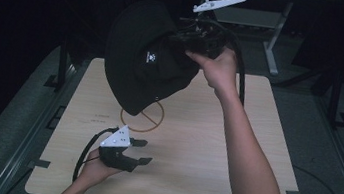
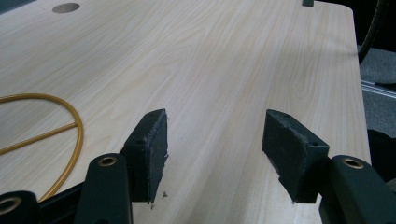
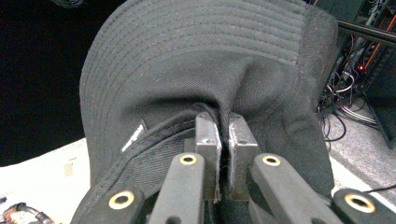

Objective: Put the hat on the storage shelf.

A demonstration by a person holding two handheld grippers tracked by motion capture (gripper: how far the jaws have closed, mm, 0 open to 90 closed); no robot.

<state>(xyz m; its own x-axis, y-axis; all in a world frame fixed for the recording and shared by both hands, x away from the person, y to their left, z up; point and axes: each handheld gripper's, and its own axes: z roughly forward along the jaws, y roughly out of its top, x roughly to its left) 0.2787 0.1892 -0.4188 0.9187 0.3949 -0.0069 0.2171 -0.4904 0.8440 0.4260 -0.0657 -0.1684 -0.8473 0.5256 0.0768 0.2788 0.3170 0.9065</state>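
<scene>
Over the desk (image 1: 233, 150) your right gripper (image 3: 223, 135) pinches only a thin fold of the hat (image 1: 139, 62); it could slip. Left gripper (image 2: 212, 149) rests spread.

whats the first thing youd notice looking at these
A black hat held up in the air over the far side of the table, pinched at its edge by the right tongs. Below, the left tongs rest open near the table's front edge, beside a yellow circle marked on the wood.

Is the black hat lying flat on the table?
No, the right hand-held gripper holds the black hat lifted above the table.
</scene>
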